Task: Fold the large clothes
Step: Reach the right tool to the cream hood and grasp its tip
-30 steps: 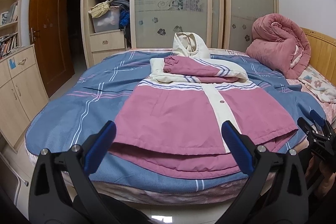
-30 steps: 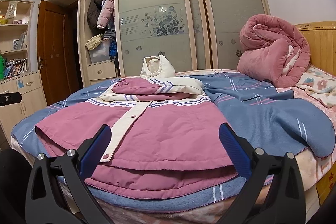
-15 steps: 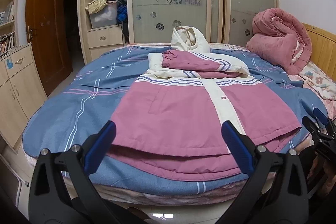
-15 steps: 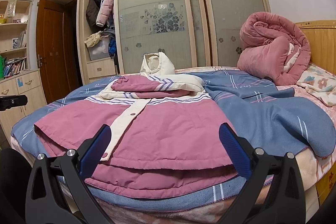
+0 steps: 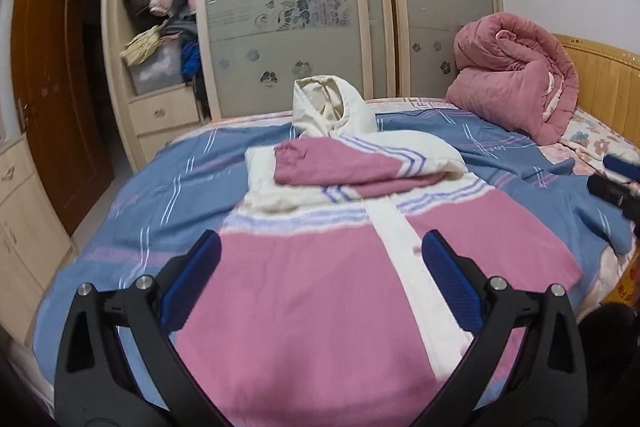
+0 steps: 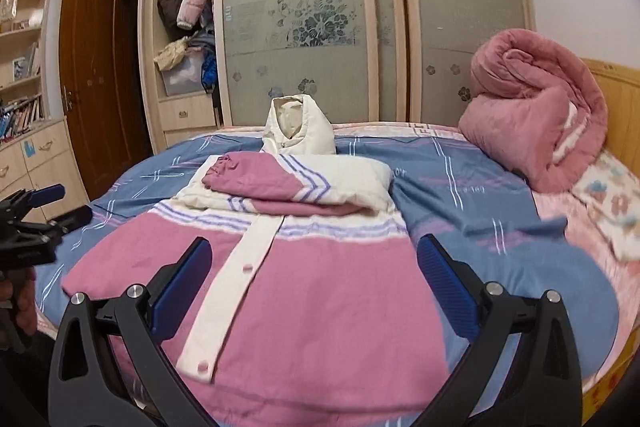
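Both jaws spread wide, nothing gripped: left gripper (image 5: 320, 279) and right gripper (image 6: 314, 279) held over hooded jacket (image 6: 312, 291), hem edge beneath jaws; blue sheet (image 6: 480, 187) seen beyond.

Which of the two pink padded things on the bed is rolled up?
The plain pink quilt by the wooden headboard is rolled into a bundle. The pink and cream hooded jacket lies spread flat, sleeves folded across its chest.

Matt, seemingly padded cloth jacket (image 5: 320, 291); frosted-glass wardrobe doors (image 5: 280, 19).
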A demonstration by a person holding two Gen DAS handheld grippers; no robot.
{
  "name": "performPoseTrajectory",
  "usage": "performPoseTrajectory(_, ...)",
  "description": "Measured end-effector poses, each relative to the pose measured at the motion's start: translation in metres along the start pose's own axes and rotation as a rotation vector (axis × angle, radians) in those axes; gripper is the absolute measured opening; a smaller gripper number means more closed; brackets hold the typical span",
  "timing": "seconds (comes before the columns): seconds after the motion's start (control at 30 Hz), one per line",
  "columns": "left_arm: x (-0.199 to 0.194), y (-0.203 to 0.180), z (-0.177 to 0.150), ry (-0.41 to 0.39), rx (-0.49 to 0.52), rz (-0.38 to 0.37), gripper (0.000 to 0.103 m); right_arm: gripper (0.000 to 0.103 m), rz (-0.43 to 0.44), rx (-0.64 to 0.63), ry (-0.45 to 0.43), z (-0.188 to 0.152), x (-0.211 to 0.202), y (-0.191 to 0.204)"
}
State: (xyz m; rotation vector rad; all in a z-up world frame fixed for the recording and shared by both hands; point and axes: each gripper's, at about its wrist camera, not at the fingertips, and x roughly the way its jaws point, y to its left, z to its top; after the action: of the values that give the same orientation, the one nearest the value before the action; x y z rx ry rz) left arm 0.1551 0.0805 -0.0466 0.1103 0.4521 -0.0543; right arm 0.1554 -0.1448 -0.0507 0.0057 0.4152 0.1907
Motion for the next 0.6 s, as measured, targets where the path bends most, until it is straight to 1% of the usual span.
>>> performPoseTrajectory(0.07, 0.021, 0.002, 0.020, -0.014, 0.013, -0.020, 0.101, 0.102, -0.017, -0.028, 0.007, 0.021, 0.014, 0.004)
performPoseTrajectory(0.13, 0.043, 0.005, 0.034, -0.019, 0.021, -0.025, 0.101, 0.102, -0.021, -0.066, 0.022, 0.046, 0.037, 0.010)
performPoseTrajectory(0.2, 0.076, 0.011, 0.047, -0.010, 0.013, -0.012, 0.101, 0.102, -0.007, -0.067, 0.022, 0.066, 0.062, 0.012)
performPoseTrajectory(0.27, 0.110, 0.020, 0.050, -0.005, -0.029, -0.003, 0.101, 0.102, 0.030, -0.046, 0.049, 0.090, 0.103, 0.017)
performPoseTrajectory(0.3, 0.124, 0.023, 0.047, 0.008, -0.047, 0.003, 0.101, 0.102, 0.052, -0.038, 0.076, 0.101, 0.129, 0.021)
performPoseTrajectory(0.37, 0.147, 0.031, 0.034, 0.028, -0.087, 0.008, 0.101, 0.102, 0.068, -0.033, 0.134, 0.118, 0.175, 0.025)
performPoseTrajectory(0.4, 0.161, 0.036, 0.023, 0.052, -0.108, 0.021, 0.101, 0.102, 0.063, -0.035, 0.170, 0.130, 0.211, 0.029)
performPoseTrajectory(0.47, 0.179, 0.042, 0.006, 0.118, -0.136, 0.030, 0.101, 0.102, 0.039, -0.045, 0.207, 0.146, 0.260, 0.032)
performPoseTrajectory(0.5, 0.183, 0.044, 0.002, 0.138, -0.148, 0.029, 0.101, 0.102, 0.018, -0.044, 0.222, 0.158, 0.294, 0.034)
performPoseTrajectory(0.57, 0.187, 0.048, 0.002, 0.138, -0.171, 0.013, 0.101, 0.102, -0.020, -0.039, 0.252, 0.175, 0.345, 0.036)
performPoseTrajectory(0.6, 0.188, 0.048, 0.004, 0.122, -0.169, 0.017, 0.101, 0.102, -0.050, -0.035, 0.275, 0.184, 0.381, 0.036)
